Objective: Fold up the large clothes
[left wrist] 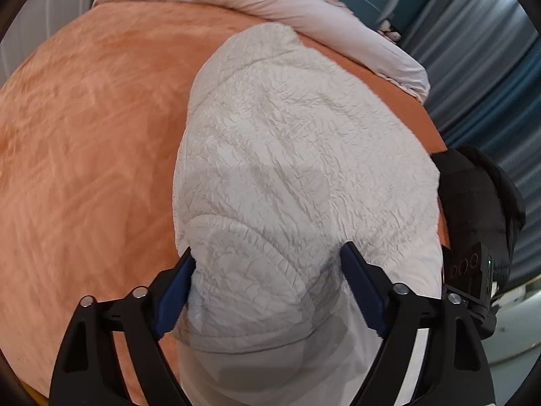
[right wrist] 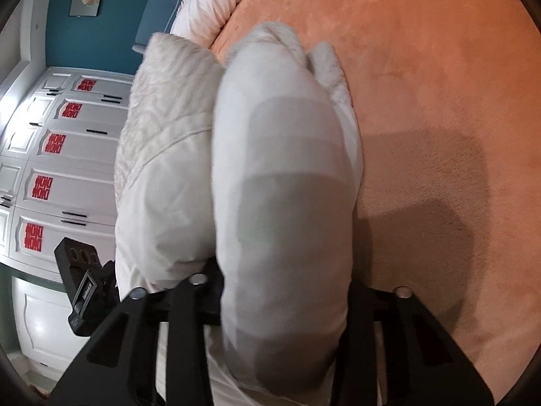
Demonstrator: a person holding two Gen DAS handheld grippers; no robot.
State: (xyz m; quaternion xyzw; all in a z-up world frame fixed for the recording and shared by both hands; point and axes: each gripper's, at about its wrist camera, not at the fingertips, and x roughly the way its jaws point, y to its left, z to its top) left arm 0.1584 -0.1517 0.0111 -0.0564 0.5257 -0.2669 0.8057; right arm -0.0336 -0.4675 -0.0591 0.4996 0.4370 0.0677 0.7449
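Note:
A large white crinkled garment (left wrist: 287,142) lies on the orange bedspread (left wrist: 84,135). My left gripper (left wrist: 267,270) straddles a raised bulge of its near end; the blue pads (left wrist: 172,291) stand wide, the left one touching the fabric's edge, and I see no squeeze. In the right wrist view the garment (right wrist: 280,176) is bunched and blurred, its smooth lining outward. My right gripper (right wrist: 284,270) is shut on that fold, which hides its fingertips. The right gripper's body (left wrist: 473,270) shows beside the garment, under a dark sleeve (left wrist: 480,186).
A pale pink duvet (left wrist: 270,0) lies rolled along the far side of the bed. Blue curtains (left wrist: 490,67) hang past the bed's right edge. White drawers with red stickers (right wrist: 67,169) stand to the left, with the left gripper's body (right wrist: 84,287) in front.

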